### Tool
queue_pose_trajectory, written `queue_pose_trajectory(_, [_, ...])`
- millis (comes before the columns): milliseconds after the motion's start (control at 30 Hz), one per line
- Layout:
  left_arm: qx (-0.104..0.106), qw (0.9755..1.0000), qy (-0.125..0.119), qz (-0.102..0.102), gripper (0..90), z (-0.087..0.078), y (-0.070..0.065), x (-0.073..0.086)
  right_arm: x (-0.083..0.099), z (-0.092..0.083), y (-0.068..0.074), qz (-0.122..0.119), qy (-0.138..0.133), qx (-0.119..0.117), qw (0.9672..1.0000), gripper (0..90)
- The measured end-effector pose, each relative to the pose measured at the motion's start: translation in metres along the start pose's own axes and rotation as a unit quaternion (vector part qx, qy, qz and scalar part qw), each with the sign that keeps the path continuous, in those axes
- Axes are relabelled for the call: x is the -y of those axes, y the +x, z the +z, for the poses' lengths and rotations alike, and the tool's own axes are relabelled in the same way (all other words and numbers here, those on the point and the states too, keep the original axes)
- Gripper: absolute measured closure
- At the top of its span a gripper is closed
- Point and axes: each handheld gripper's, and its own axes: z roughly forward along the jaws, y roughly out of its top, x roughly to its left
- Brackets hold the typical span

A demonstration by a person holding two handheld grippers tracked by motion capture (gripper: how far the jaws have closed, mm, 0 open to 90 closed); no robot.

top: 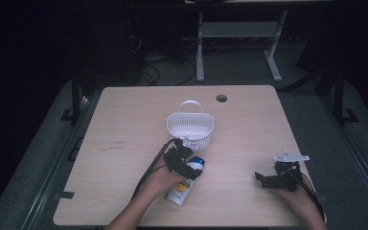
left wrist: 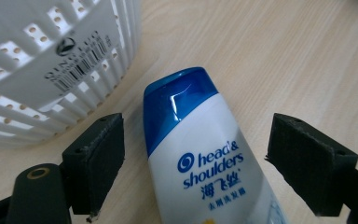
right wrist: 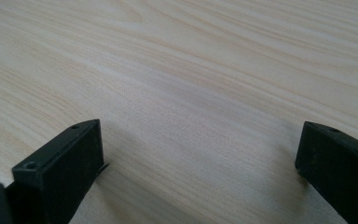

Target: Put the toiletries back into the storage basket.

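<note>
Gripping: take the shampoo bottle across its flat white body, below the blue cap; smooth plastic, likely slippery, fairly light, stiff.
Bottle: lying on the table, just beside the white basket.
Left gripper: jaws wide, straddling the bottle, pads clear.
Right gripper: open, empty, above bare wood.

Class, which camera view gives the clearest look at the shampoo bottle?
The left gripper view: the shampoo bottle lies close up, its blue cap and label readable. The high view shows it small on the table, partly covered by the left tool. The right gripper view looks at bare wood.
</note>
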Motion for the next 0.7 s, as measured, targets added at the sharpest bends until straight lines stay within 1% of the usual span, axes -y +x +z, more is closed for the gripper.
queue_pose_trajectory(167, [-0.003,0.9999,0.010,-0.003,18.7,0.011,0.000,0.000,0.000,0.000,0.000,0.000,0.000,0.000,1.0000,0.5])
queue_pose_trajectory(333, [-0.004,0.9997,0.022,-0.005,19.7,0.015,0.000,0.003,0.000,0.000,0.000,0.000,0.000,0.000,1.0000,0.5])
queue_pose_trajectory(400, [0.003,0.9997,0.021,-0.010,20.5,0.016,0.001,0.004,0.000,0.000,0.000,0.000,0.000,0.000,1.0000,0.5])
queue_pose_trajectory(700, [0.015,0.9993,0.032,-0.013,25.8,0.016,0.001,0.003,0.000,0.000,0.000,0.000,0.000,0.000,1.0000,0.5])
